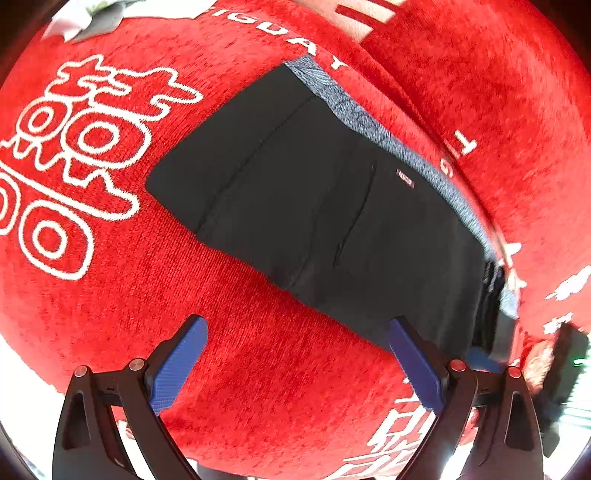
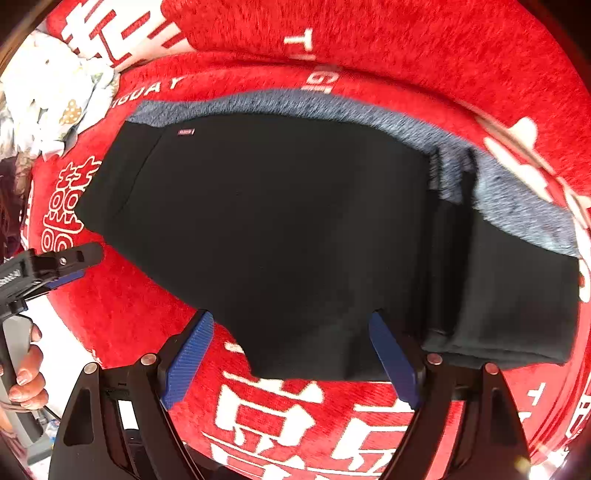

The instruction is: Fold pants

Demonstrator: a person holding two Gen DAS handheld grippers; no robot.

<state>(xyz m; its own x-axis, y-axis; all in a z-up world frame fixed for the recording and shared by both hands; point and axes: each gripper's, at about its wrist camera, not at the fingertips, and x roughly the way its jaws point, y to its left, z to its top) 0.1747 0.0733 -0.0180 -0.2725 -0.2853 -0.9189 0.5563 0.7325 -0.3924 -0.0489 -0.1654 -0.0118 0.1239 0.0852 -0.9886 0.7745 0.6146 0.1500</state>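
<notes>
The black pants (image 2: pixel 280 229) lie flat on a red plush cloth (image 1: pixel 258 369) that covers the supporting surface; no container is in either view. The pants appear already doubled over, with stacked layers showing at their right-hand end in the right wrist view, and a grey-blue inner fabric (image 2: pixel 332 107) is exposed as a band along the far edge. A small red woven label (image 2: pixel 186 132) sits near the upper left corner of the black panel (its wording is too small to read). The cloth carries white printed writing: large Chinese-style characters (image 1: pixel 70 155) to the left of the pants, more characters along the near edge, and Latin capitals of which only the fragment "IGDAY" (image 1: pixel 291 33) can be made out, the rest being blurred or cut off. The right claw (image 2: pixel 291 354) is released, its blue-padded fingers (image 2: pixel 188 358) spread wide on either side of the near edge of the pants, with the fabric between them but no pad pressing on it. The left claw (image 1: pixel 295 365) is likewise released, its jaws spread over bare red cloth just beside the near edge of the pants, grasping nothing. In the right wrist view a hand (image 2: pixel 26 373) holds the other tool's handle at the lower left. A crumpled white fabric (image 2: pixel 55 92) lies at the upper left corner.
</notes>
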